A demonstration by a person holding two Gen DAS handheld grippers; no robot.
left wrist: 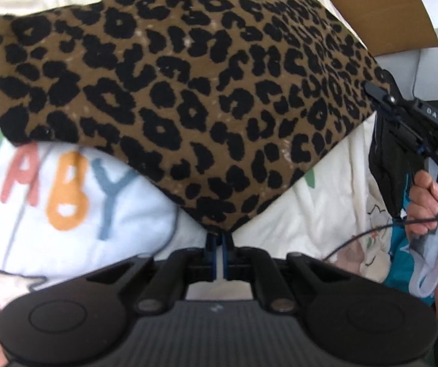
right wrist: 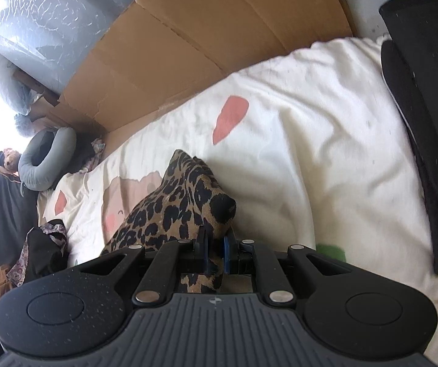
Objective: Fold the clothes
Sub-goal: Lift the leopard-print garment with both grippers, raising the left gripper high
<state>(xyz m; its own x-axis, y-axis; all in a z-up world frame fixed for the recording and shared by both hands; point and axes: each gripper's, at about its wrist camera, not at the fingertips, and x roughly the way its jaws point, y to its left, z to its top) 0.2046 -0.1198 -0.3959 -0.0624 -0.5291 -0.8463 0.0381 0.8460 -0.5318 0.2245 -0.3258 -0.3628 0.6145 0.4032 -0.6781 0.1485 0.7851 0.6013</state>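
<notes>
The leopard-print cloth hangs stretched between the two grippers, held up over a cream blanket with "BABY" in bright letters.

The left gripper has its jaws pinched tight on the bottom tip of the cloth. The cloth spreads out wide just past those jaws.

The right gripper has its jaws squeezed on another corner of the cloth. A bunched fold pokes up right in front of those jaws, and a bit more sits behind them.

A hand holds the right gripper's handle. Past the jaws, flat brown cardboard stands along the blanket's far edge.
</notes>
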